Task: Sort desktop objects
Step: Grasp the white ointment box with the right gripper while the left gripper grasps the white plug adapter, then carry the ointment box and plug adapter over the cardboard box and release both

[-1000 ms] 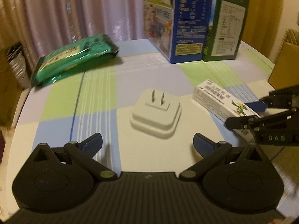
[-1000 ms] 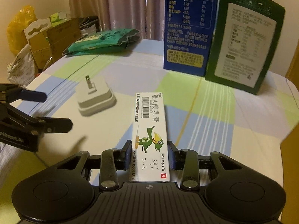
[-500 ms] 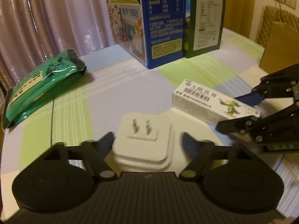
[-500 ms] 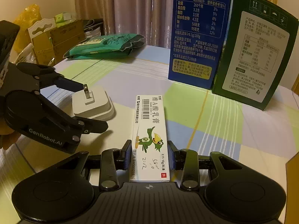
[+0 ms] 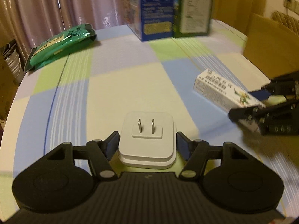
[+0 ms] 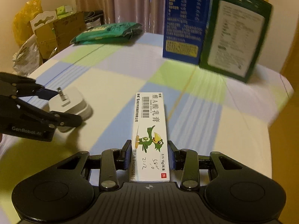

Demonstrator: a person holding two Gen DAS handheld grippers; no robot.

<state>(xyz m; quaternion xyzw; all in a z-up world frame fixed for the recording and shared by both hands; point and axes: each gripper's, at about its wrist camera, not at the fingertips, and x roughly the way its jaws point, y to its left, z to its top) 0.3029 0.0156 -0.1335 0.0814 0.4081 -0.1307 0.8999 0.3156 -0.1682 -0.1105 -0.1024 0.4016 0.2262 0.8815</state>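
While sitting over the checked worktop (image 5: 130, 85), gripping: left claw (image 5: 147, 145) pinching a white plug adapter (image 5: 147, 140) by its two sides, prongs pointing up, at six o'clock in the left wrist view. Right claw (image 6: 149, 155) clamping the near end of a white ointment box (image 6: 149, 130), lengthwise toward twelve. Lying at ten o'clock, a green packet (image 5: 61, 44). Standing upright at twelve to one, touching side by side, a blue carton (image 6: 186, 22) and a green carton (image 6: 235, 43).
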